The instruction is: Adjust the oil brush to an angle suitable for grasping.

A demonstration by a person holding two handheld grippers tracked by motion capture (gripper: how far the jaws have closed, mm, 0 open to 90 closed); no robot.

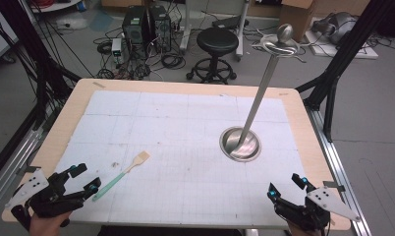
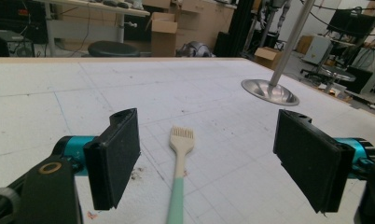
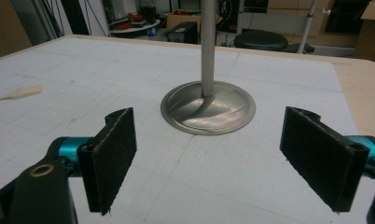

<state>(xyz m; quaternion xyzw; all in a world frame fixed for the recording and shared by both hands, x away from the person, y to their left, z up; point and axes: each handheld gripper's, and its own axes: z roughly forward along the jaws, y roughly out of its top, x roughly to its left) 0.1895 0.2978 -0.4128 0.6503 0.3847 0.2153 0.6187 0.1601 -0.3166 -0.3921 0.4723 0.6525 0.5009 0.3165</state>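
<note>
A brush [image 1: 119, 175] with a mint-green handle and a cream head lies flat on the white gridded mat [image 1: 185, 123], left of centre. My left gripper [image 1: 85, 179] rests open at the table's near left corner, its tips just short of the handle's end; in the left gripper view the brush [image 2: 178, 168] lies between the wide jaws, untouched. A metal stand [image 1: 240, 143] with a round dished base and a tall slanted pole rises at the right. My right gripper [image 1: 286, 188] sits open at the near right, facing the stand base [image 3: 208, 107], nothing between its jaws.
The mat covers a wooden table [image 1: 63, 118] with bare wood borders. Beyond the far edge stand a black stool [image 1: 217, 42], computer towers [image 1: 145, 22] and tangled cables. Black frame posts [image 1: 350, 39] flank the table. The brush head [image 3: 17, 92] lies far left in the right gripper view.
</note>
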